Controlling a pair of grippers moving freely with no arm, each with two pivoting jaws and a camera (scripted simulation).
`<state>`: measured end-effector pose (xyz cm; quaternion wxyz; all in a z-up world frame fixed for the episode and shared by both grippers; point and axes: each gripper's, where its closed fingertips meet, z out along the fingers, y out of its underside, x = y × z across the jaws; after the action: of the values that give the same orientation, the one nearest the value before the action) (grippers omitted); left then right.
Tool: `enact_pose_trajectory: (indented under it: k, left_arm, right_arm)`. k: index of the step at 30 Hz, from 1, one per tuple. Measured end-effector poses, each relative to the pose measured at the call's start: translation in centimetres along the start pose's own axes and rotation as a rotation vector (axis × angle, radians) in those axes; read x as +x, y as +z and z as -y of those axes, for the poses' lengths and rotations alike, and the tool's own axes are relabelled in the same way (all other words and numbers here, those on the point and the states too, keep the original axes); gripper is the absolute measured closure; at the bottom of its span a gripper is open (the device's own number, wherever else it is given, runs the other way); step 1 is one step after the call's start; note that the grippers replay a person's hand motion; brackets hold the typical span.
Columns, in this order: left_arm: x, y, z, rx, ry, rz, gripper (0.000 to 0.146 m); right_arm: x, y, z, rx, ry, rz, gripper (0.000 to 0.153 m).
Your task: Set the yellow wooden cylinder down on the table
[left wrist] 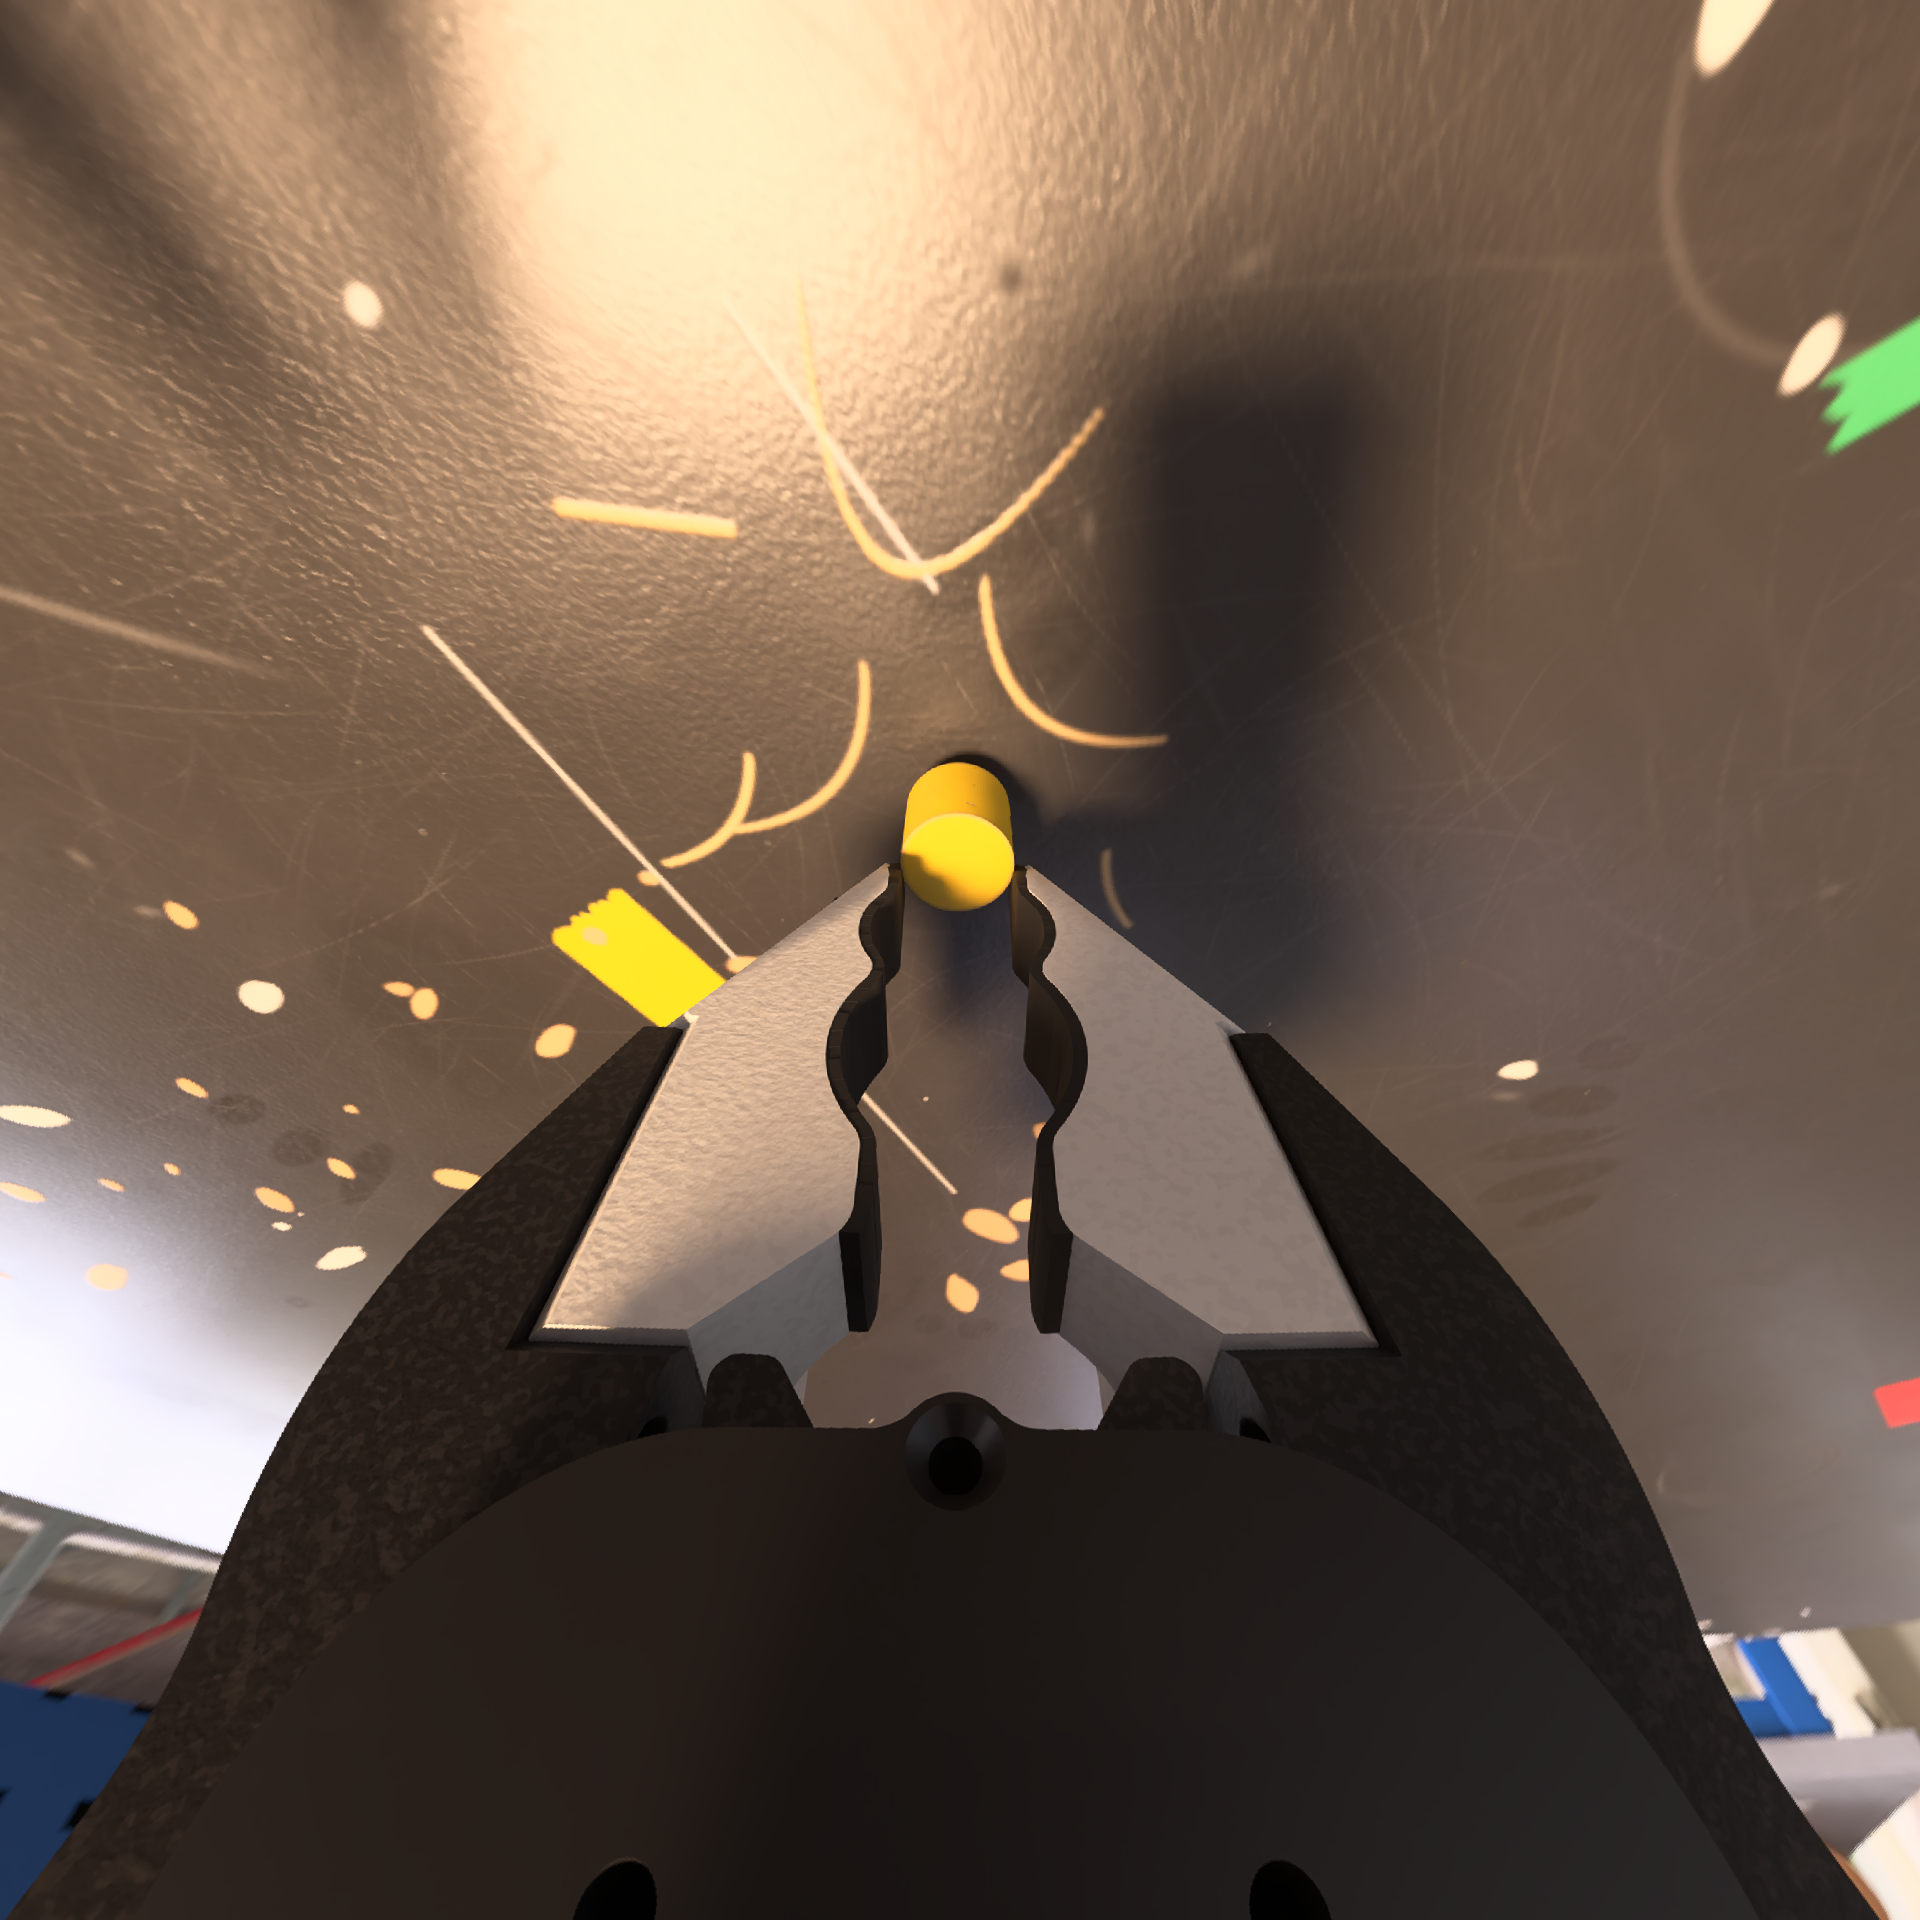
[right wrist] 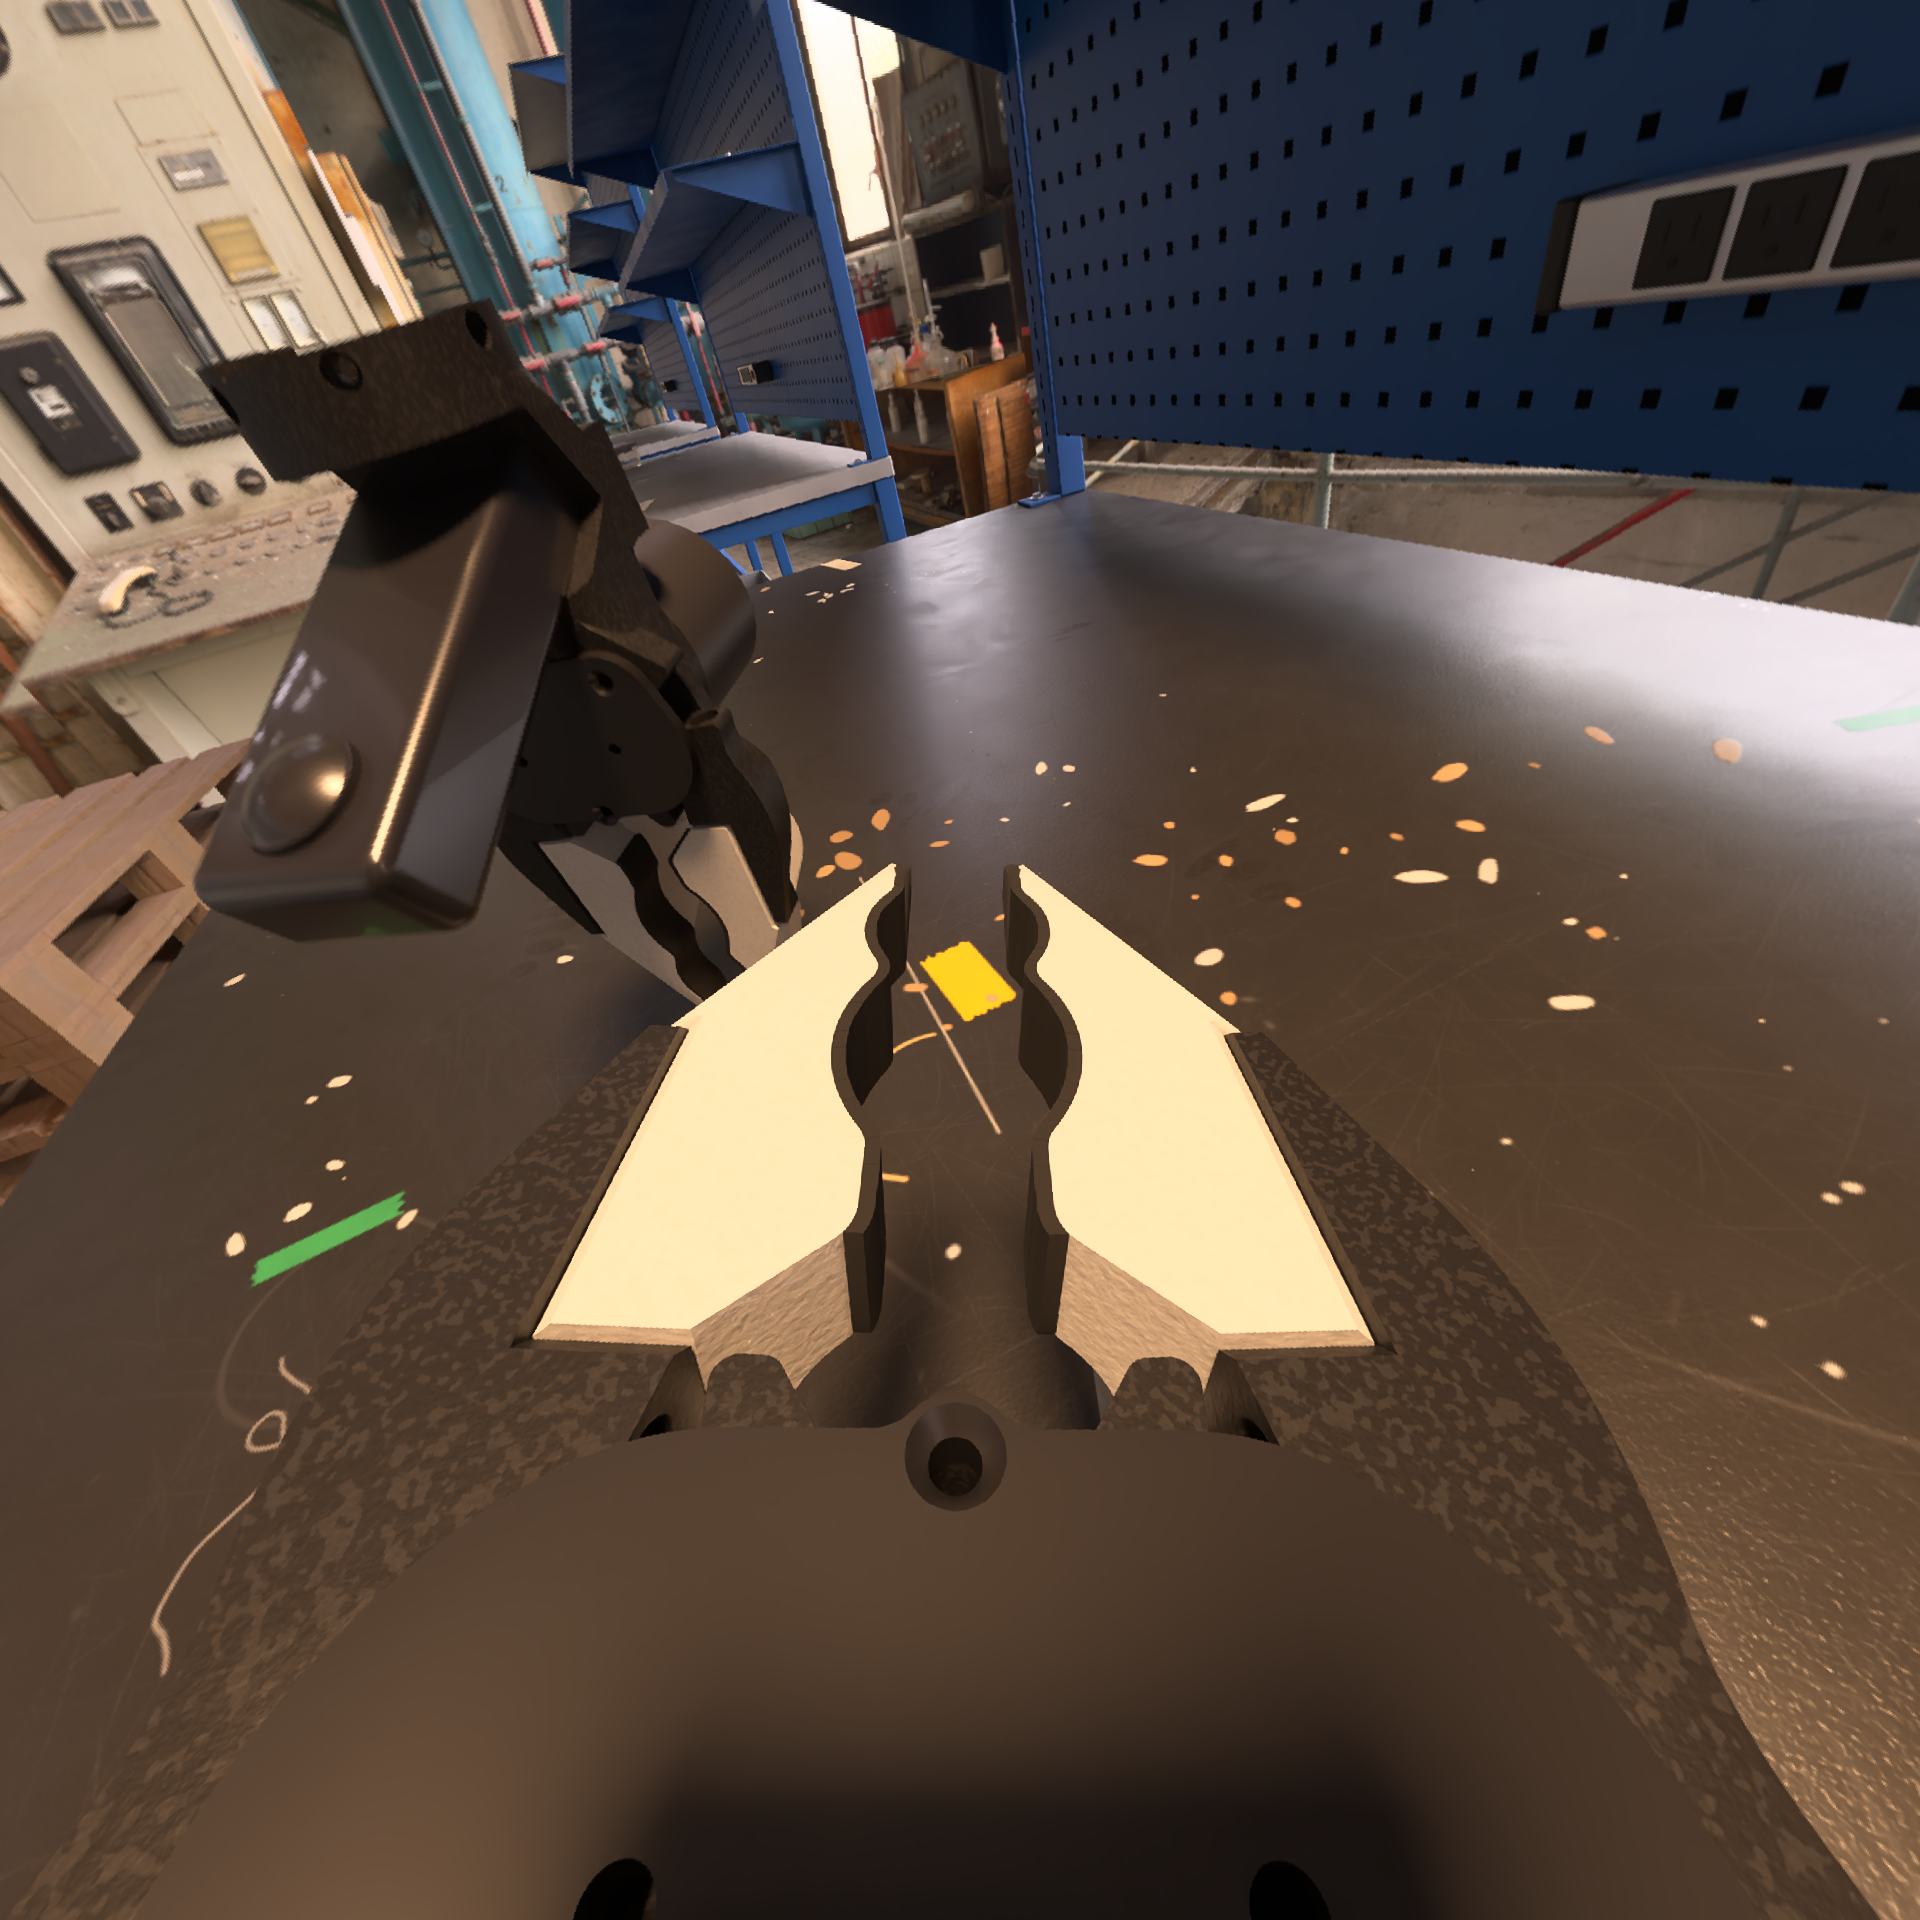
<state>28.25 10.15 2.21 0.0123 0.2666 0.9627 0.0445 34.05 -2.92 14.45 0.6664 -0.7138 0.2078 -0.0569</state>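
Note:
The yellow wooden cylinder (left wrist: 956, 831) stands upright, its lower end on or just above the dark table (left wrist: 1351, 935), with a dark shadow under it. My left gripper (left wrist: 957, 878) points down at the table and is shut on the cylinder's upper end, at the very fingertips. In the right wrist view the left gripper (right wrist: 686, 935) shows tilted down at the left, and the cylinder is hidden behind my right finger (right wrist: 748, 1091). My right gripper (right wrist: 957, 883) hovers low over the table, its jaws apart and empty.
A yellow tape patch (left wrist: 636, 951) lies just left of the cylinder and shows between the right fingers (right wrist: 966, 982). Green tape strips (right wrist: 327, 1236) and a red one (left wrist: 1899, 1403) lie farther off. A blue pegboard (right wrist: 1351, 208) stands behind the table, wooden crates (right wrist: 94, 883) at the left.

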Motion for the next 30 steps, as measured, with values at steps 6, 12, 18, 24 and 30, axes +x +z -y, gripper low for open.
enact_pose_trajectory:
  k: [6,12,18,24,30]
  left_arm:
    - [0.0,0.5,-0.3,-0.009,0.083,0.039,0.126]
    - [-0.1,0.9,-0.1,-0.001,0.107,0.043,0.126]
    - [0.0,1.3,-0.1,0.019,0.05,0.018,0.105]
    - [-2.1,-3.2,-1.1,0.188,-0.187,0.265,0.095]
    - [-1.7,-9.6,1.4,0.892,-0.468,0.669,0.093]
  right_arm:
    - [-1.1,-0.2,0.9,0.043,0.002,0.046,0.135]
    - [-1.9,-0.3,1.5,0.068,0.016,0.082,0.136]
    - [-2.5,-0.5,2.0,0.098,0.053,0.131,0.136]
    - [-1.7,-0.8,2.0,0.104,0.038,0.085,0.136]
    - [-1.2,-0.5,2.0,0.124,0.014,0.028,0.135]
